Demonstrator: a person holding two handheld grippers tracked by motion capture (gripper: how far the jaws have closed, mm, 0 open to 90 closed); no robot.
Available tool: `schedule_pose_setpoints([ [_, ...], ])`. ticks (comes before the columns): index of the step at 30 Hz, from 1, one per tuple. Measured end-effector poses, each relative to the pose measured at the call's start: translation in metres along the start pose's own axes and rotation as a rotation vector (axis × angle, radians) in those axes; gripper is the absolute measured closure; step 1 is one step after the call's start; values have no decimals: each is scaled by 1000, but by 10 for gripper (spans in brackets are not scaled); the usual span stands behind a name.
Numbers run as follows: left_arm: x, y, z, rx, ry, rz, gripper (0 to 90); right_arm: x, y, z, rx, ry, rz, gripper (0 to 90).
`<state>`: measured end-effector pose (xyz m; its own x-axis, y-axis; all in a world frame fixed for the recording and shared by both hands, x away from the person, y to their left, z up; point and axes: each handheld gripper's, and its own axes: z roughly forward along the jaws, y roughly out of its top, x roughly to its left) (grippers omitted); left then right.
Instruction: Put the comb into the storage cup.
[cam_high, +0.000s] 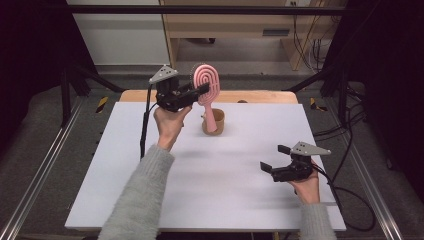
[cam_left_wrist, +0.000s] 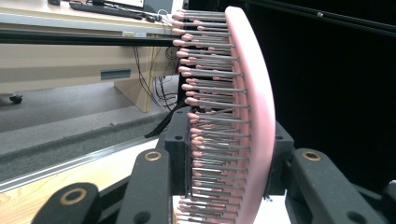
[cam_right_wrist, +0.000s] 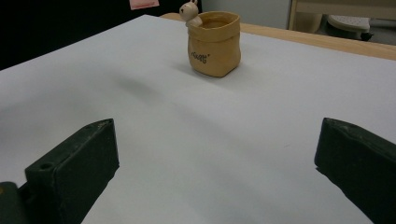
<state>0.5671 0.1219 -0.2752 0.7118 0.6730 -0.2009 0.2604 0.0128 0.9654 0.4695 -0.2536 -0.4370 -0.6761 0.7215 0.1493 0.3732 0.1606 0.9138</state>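
I am holding a pink hairbrush (cam_high: 206, 86) in my left tool (cam_high: 200, 90), up in the upper middle of the high view. The tool is clenching the brush head across its thickness: one flat black pad is pressing into the bristle side, the other against the smooth back. In the left gripper view the brush (cam_left_wrist: 254, 107) is standing on edge through the centre of the frame, its curved, glossy plastic back to the right and rows of thin metal pins with rounded pink tips pointing left. From above, the oval head is showing raised concentric loops, and the handle is hanging down into a small tan pot (cam_high: 213, 123) just below it. That pot (cam_right_wrist: 215, 44) is sitting in the upper middle of the right gripper view, shaped like a soft crumpled sack with a matte surface, dark lettering and a little animal figure at its rim. It is resting on the smooth white bench (cam_high: 220, 200). My right tool (cam_high: 274, 158), at the lower right, is released, its blocky black jaws standing wide apart over the bare sheet.
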Motion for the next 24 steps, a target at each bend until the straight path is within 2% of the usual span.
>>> schedule_pose_setpoints([
  [21, 9, 2, 26, 5, 16, -7, 628, -1, 0, 0, -1, -3, 1, 1],
  [24, 10, 4, 29, -5, 17, -10, 628, -1, 0, 0, -1, -2, 3, 0],
])
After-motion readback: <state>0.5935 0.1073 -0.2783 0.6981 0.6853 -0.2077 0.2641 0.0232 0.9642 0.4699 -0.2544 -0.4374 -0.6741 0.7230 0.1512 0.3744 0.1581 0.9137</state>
